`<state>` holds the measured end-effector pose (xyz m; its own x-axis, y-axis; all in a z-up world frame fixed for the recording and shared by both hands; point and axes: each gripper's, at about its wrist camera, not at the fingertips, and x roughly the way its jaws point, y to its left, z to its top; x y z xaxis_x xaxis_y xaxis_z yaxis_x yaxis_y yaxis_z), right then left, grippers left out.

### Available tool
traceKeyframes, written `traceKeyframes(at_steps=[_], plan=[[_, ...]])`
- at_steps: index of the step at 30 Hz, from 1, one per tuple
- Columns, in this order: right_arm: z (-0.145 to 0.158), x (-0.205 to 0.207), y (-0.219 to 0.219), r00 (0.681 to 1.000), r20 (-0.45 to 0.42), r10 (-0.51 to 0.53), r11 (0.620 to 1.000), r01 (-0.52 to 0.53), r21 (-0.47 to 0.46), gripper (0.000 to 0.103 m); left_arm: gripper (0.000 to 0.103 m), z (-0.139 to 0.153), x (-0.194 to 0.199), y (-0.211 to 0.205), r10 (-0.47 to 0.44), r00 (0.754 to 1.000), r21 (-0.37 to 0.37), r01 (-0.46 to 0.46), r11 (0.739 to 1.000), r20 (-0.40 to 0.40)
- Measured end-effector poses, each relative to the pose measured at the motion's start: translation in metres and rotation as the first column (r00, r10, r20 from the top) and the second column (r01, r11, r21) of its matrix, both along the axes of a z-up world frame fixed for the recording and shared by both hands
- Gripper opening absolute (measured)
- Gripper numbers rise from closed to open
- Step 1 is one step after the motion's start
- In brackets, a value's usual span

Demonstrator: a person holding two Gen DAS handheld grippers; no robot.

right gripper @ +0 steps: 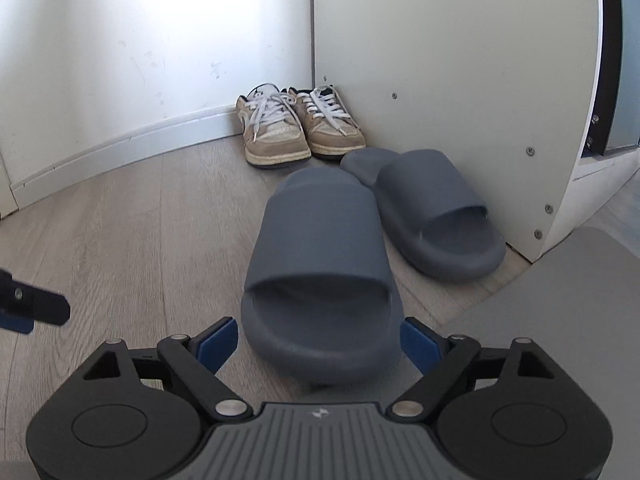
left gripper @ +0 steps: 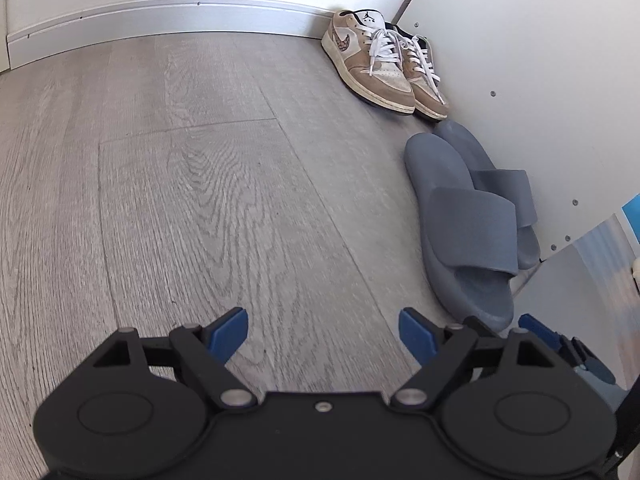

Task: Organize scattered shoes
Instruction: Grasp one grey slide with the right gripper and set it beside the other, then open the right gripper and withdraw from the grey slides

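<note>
Two grey-blue slides lie on the wood floor beside a white panel. The nearer slide has its heel between the fingers of my right gripper, whose blue pads flank it, with a thin gap on the left. The other slide sits against the panel. A pair of tan sneakers with white laces stands in the corner behind them. In the left wrist view the slides and sneakers are to the right, and my left gripper hangs open over bare floor.
A white cabinet panel bounds the shoes on the right, and a white wall with a baseboard runs behind. A grey mat lies at the lower right. Wood floor stretches to the left.
</note>
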<state>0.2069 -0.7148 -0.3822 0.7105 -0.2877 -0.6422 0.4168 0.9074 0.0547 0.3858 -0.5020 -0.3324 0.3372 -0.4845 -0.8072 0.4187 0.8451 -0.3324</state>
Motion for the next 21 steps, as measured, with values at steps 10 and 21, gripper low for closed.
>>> traceKeyframes(at_steps=[10,21], plan=[[-0.007,0.002,-0.014,0.997,0.007,-0.073,0.997,0.072,0.039,0.076,0.083,0.002,0.001,0.01,0.035,0.999,-0.003,-0.035,0.999,-0.005],[0.001,0.016,-0.064,0.984,0.027,-0.175,0.981,0.172,0.091,0.058,0.083,0.001,-0.003,0.007,0.03,1.0,-0.003,-0.03,1.0,-0.004]])
